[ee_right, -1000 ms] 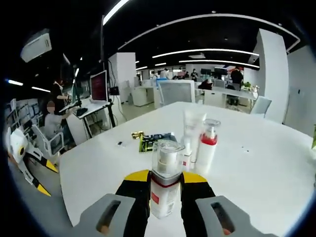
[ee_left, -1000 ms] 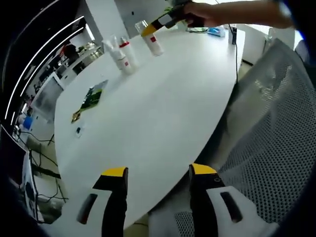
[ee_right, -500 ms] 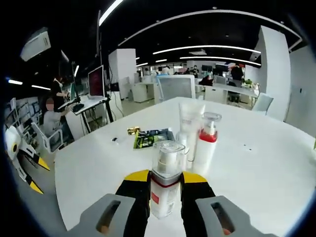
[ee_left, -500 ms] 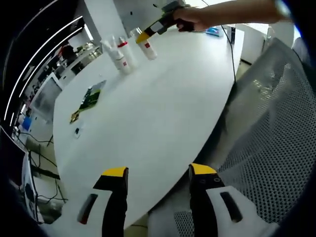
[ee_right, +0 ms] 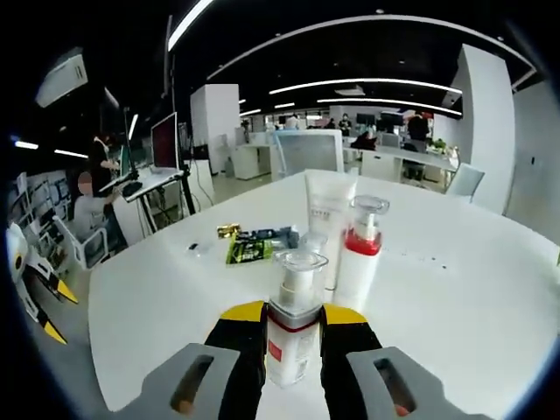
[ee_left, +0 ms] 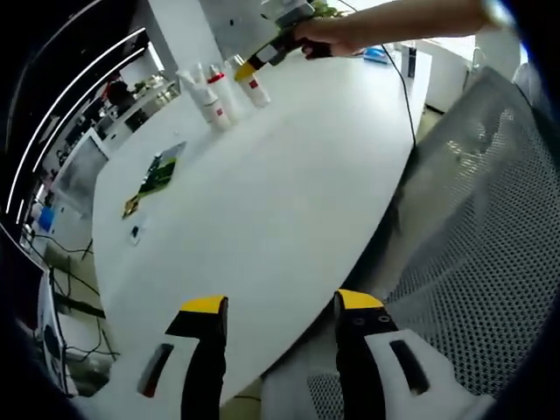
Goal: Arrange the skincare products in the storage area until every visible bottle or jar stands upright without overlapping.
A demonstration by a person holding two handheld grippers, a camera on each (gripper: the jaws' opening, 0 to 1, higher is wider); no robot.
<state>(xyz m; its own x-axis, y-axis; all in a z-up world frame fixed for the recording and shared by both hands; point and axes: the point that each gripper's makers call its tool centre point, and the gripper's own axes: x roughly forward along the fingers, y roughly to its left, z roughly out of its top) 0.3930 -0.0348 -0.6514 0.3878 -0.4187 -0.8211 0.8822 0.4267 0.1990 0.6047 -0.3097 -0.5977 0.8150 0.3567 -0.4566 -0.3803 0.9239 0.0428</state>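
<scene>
In the right gripper view, the right gripper (ee_right: 293, 331) has its yellow-tipped jaws closed against the sides of a white pump bottle with a red band and clear cap (ee_right: 292, 319), held upright just above the white oval worktop (ee_right: 455, 297). Just beyond it stand a white pump bottle with a red collar (ee_right: 357, 254) and a tall white squeeze tube (ee_right: 328, 219), upright and close beside each other, with a small clear-capped item between them and the held bottle. Farther left on the worktop lies a green circuit board (ee_right: 254, 247).

In the left gripper view, the left gripper (ee_left: 273, 350) hangs at the near edge of the worktop (ee_left: 262, 201), jaws wide apart and holding nothing. A grey mesh chair back (ee_left: 472, 262) sits to the right. At the far end, a person's hand (ee_left: 328, 33) holds the other gripper with the bottle beside the standing group of bottles.
</scene>
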